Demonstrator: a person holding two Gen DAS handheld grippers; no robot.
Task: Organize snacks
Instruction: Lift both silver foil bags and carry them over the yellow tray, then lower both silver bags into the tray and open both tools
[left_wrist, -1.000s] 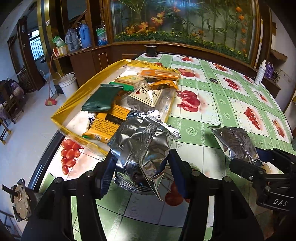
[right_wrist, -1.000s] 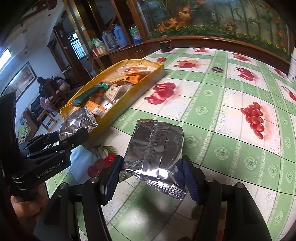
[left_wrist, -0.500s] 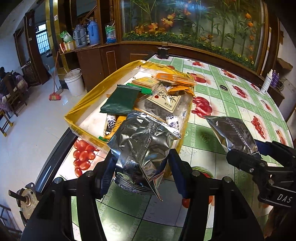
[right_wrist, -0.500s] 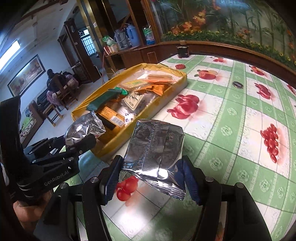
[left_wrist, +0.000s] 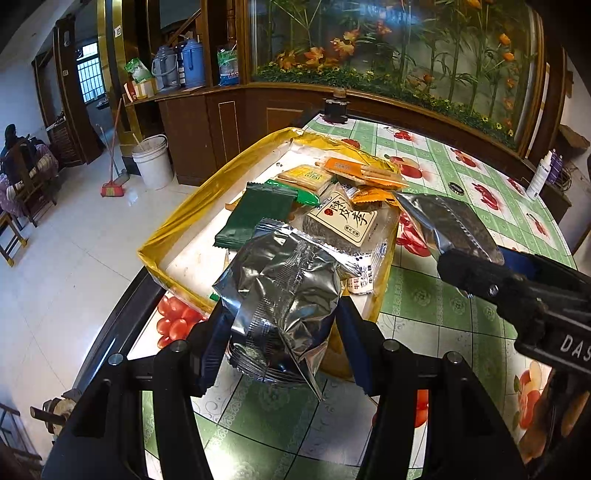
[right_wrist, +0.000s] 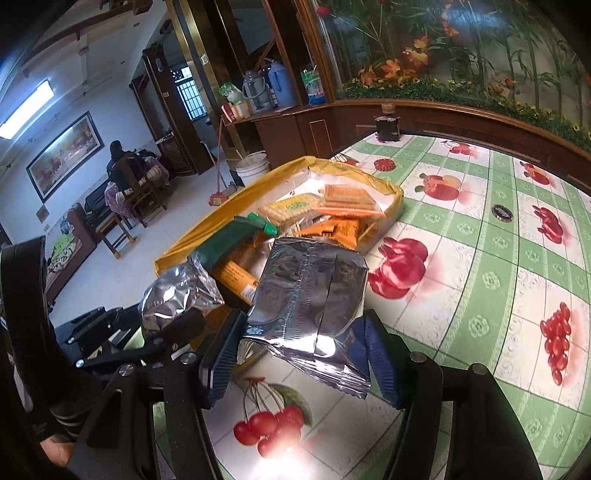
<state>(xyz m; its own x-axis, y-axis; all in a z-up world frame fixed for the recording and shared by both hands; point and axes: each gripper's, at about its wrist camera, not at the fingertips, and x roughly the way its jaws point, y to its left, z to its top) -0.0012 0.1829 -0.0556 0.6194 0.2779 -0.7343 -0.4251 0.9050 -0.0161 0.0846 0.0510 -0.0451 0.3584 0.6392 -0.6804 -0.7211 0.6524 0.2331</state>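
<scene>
- Gripping a crumpled silver foil packet (left_wrist: 284, 295) between its blue-padded fingers (left_wrist: 212, 343), the left gripper (left_wrist: 280, 350) is holding it in the air at the near end of the yellow tray (left_wrist: 173, 229), its jaws pressing on the packet from both sides at a middling width.
- Clamping a second silver packet (right_wrist: 310, 295) in the same way, the right gripper (right_wrist: 299, 354) is carrying it above the table's (right_wrist: 480, 295) fruit-printed green-and-white cloth, near the tray's right wall; a pad (right_wrist: 221, 354) is pressing on each side of it.
- Showing in each other's view, the two grippers are working side by side: the right one is entering the left wrist view from the right with its packet raised beside the tray, and the left one is appearing low on the left in the right wrist view.
- Lying beyond the held packets, inside the tray, are a dark green packet (left_wrist: 258, 218), a clear bag with a white label in Chinese characters (left_wrist: 347, 225), and orange and yellow biscuit packs (left_wrist: 354, 173) heaped toward the far end.
- Standing at the table's far edge is a small dark jar (right_wrist: 387, 127); a small round dark object (right_wrist: 501, 213) is lying on the cloth to the right of the tray.
- Sitting on the floor farther left are a white bucket (left_wrist: 153, 162) and a broom (left_wrist: 112, 184), and a person is sitting on a chair (right_wrist: 125, 177) in the far room.
</scene>
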